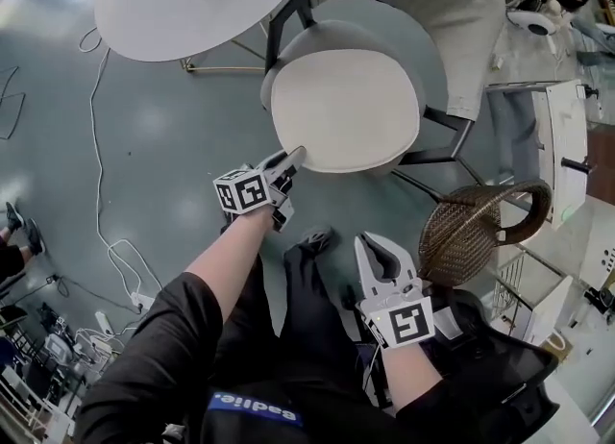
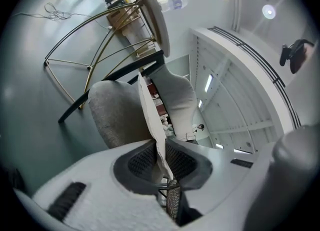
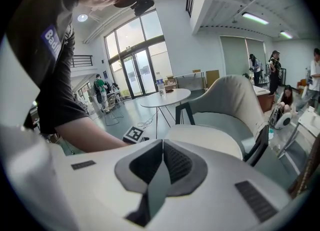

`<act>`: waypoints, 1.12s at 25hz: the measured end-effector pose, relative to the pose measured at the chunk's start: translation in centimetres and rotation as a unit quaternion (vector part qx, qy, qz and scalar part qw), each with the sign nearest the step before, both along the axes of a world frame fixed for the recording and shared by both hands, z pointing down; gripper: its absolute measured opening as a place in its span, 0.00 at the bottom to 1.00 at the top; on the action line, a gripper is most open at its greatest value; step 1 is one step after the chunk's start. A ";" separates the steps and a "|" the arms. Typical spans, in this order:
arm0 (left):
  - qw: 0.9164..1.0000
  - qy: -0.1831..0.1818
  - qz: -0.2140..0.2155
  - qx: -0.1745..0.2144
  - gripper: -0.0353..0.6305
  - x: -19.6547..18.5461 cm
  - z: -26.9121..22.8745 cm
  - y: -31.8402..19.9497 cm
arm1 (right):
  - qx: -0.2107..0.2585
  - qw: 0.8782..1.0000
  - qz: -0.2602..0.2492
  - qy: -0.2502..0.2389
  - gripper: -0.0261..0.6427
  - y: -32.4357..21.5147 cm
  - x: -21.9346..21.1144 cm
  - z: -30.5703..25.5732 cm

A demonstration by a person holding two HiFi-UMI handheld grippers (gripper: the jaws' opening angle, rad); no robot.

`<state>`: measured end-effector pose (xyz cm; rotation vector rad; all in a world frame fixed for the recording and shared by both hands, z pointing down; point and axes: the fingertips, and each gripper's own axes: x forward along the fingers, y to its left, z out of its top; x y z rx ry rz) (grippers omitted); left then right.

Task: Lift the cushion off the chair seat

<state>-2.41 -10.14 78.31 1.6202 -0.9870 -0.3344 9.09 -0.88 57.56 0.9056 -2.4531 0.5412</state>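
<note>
Open floor (image 1: pixel 163 163) lies left of the chair (image 1: pixel 437 5). A round desk (image 1: pixel 192 0) crowds its far-left side, and a basket (image 1: pixel 461 231) stands close on the right.

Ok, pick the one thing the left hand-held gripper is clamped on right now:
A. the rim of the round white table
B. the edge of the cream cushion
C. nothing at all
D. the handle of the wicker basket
B: in the left gripper view, the pads of the left hand-held gripper pinch the thin edge of the cream cushion, which runs up between them.
</note>
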 end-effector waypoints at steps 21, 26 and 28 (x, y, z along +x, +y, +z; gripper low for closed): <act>0.992 -0.092 0.083 0.008 0.13 -1.8 -14.5 4.9 | 0.066 0.996 0.052 -0.032 0.08 1.5 -0.1 -13.9; 0.979 -0.143 0.142 0.030 0.12 -1.8 -18.0 5.5 | 0.074 0.994 0.074 -0.035 0.08 1.7 0.5 -15.7; 0.972 -0.160 0.167 0.038 0.12 -1.4 -19.5 5.9 | 0.076 0.993 0.079 -0.033 0.08 1.9 0.8 -16.4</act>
